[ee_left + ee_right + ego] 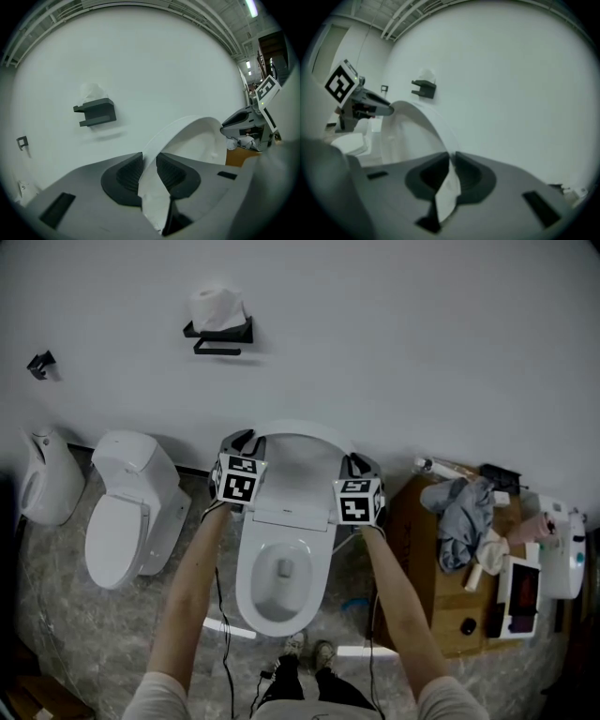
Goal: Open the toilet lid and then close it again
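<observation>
Above the toilet bowl [248, 601], the toilet lid [298, 457] is held raised, close to upright; its left edge is clamped between the narrowly parted jaws of the left gripper [240, 441]; its right edge is pinched by the right gripper [358, 463], jaws nearly together.

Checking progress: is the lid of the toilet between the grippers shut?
No, the toilet lid stands raised, and the bowl below it lies open.

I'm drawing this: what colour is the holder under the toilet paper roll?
The wall-mounted paper holder is black; best seen in the head view.
</observation>
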{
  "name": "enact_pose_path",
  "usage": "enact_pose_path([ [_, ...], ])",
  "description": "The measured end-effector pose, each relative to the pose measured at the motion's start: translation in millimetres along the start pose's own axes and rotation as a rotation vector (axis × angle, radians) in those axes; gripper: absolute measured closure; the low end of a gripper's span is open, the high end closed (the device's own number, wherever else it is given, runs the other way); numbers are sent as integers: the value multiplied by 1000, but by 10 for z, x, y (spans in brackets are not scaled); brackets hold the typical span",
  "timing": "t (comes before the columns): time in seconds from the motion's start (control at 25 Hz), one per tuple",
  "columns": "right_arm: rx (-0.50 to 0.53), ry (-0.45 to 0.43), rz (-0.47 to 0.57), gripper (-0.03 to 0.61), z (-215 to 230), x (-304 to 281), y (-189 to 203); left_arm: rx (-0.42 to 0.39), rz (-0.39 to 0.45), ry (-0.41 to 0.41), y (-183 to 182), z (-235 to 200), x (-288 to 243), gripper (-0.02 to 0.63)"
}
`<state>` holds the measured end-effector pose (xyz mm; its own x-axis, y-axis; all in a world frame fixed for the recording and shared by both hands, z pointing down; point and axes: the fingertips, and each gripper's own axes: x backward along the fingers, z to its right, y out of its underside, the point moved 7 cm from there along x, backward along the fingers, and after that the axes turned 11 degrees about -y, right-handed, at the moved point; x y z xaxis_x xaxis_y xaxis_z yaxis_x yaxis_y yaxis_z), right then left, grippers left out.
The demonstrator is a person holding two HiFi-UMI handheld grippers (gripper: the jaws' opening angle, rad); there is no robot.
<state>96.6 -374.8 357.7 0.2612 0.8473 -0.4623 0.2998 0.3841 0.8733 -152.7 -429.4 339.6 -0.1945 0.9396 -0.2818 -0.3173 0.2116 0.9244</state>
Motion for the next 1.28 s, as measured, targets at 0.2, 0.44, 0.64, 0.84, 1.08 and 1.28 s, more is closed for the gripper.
enact_pose_path([
  [0.2,25,-37,11,520,-117,220,81,-12,15,5,94,32,260,496],
  [0.44,102,-122,0,517,-261,478,225,-42,21,22,223,64,615,493],
  [0.64,137,-181,-22,512,-392,700,365,-68,17,23,371,121,886,489],
  [0.84,157,-243,-36,505,-557,921,519,-114,-7,40,525,156,1207,486],
  [1.08,259,-315,-79,500,-791,1140,739,-144,-21,50,779,204,1559,477],
  [1.28,269,-385,-95,489,-885,1308,930,-208,-55,64,933,305,1801,477],
])
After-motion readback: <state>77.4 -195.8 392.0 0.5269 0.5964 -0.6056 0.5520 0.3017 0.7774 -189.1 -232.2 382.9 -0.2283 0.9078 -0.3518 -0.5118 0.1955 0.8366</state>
